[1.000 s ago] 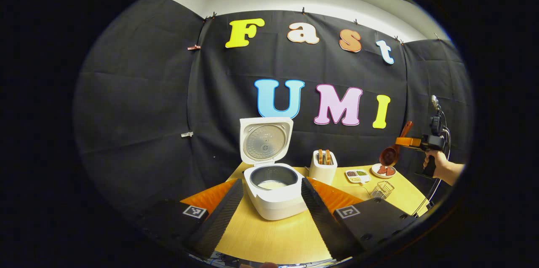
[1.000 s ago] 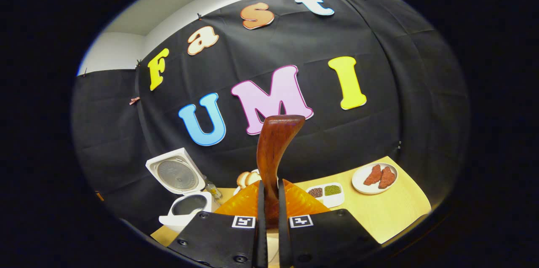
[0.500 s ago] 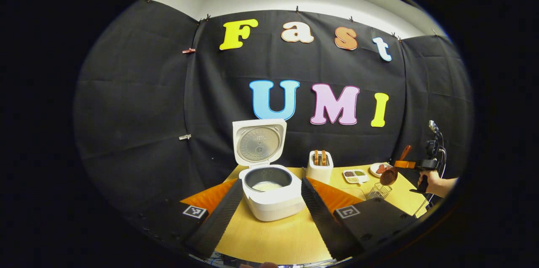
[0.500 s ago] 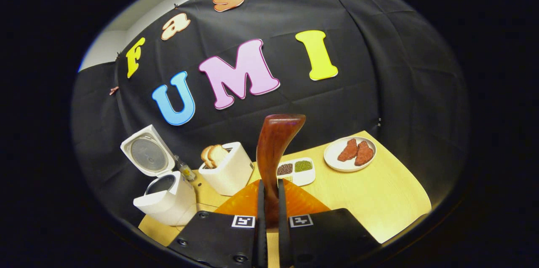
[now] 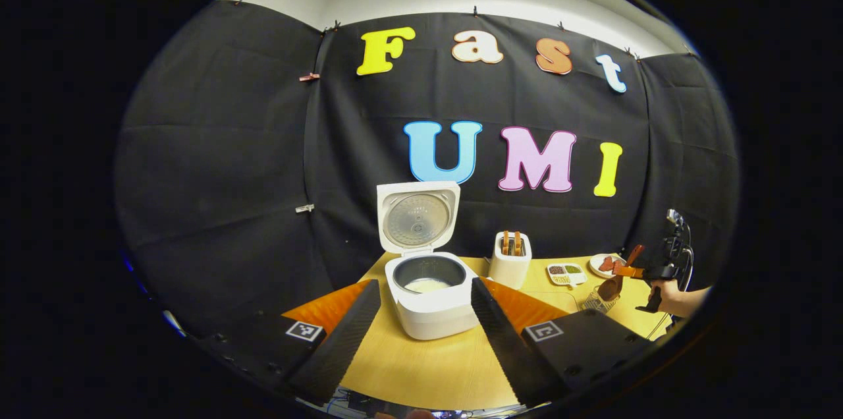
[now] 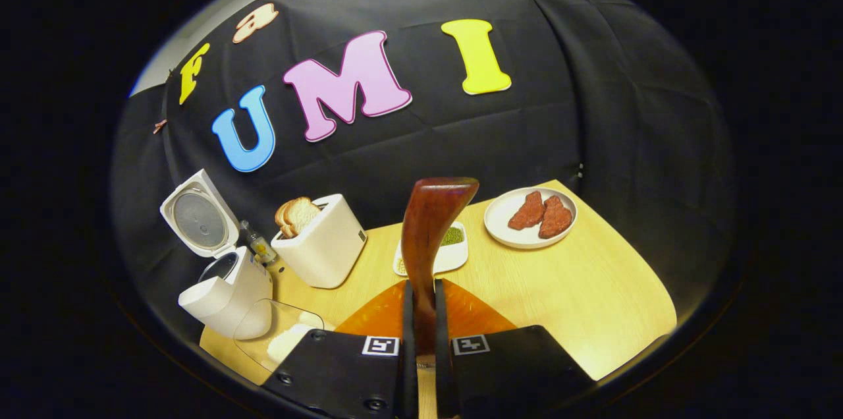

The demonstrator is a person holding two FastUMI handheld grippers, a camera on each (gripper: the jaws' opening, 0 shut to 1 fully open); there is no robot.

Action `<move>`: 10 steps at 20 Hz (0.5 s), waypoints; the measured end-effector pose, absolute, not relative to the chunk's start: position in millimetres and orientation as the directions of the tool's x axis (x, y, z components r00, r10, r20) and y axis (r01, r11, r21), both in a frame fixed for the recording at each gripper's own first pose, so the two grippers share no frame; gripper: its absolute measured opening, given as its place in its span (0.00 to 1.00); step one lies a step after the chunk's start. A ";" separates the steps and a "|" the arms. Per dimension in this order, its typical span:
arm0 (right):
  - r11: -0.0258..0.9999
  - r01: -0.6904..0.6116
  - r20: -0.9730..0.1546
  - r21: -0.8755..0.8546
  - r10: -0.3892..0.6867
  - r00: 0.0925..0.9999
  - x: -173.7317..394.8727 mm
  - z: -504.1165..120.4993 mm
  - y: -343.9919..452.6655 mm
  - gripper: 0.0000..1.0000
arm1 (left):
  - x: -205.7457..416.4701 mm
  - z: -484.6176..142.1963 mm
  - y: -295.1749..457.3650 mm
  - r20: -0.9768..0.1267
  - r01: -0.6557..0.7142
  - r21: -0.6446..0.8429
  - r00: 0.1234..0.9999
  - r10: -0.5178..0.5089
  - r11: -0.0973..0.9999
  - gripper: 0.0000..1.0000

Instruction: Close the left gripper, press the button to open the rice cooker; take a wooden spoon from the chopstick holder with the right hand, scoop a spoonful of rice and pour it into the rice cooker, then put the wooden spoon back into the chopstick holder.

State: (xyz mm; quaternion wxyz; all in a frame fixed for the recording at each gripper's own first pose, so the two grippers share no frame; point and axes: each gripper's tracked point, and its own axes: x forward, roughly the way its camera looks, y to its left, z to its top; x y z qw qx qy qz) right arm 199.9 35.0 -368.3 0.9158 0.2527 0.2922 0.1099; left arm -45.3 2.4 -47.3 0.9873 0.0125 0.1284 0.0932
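With right gripper clamped on the spoon and left gripper spread, lower bowl-first, upright, into the wire holder.

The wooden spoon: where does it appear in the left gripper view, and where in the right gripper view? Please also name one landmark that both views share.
Left gripper view: the wooden spoon is small at the far right, held by the right gripper, bowl down over the wire holder.
Right gripper view: its handle rises at the centre from between the closed fingers.
Shared landmark: the white toaster.
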 end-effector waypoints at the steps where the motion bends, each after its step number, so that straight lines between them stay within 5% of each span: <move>1: 0.846 -0.043 -0.495 0.532 0.352 0.795 199.6 -378.2 36.6 0.15 | -44.7 -47.4 1.0 -0.252 -0.182 0.049 0.949 0.189 0.982 0.95; 7: 0.819 0.016 -0.529 0.573 0.355 0.771 197.6 -396.2 37.7 0.19 | -40.5 -45.6 -5.0 -0.246 -0.187 0.047 0.950 0.193 0.981 0.95; 10: 0.832 0.058 -0.564 0.552 0.321 0.761 190.8 -400.6 27.3 0.39 | -38.0 -40.3 -6.2 -0.227 -0.181 0.038 0.956 0.185 0.983 0.95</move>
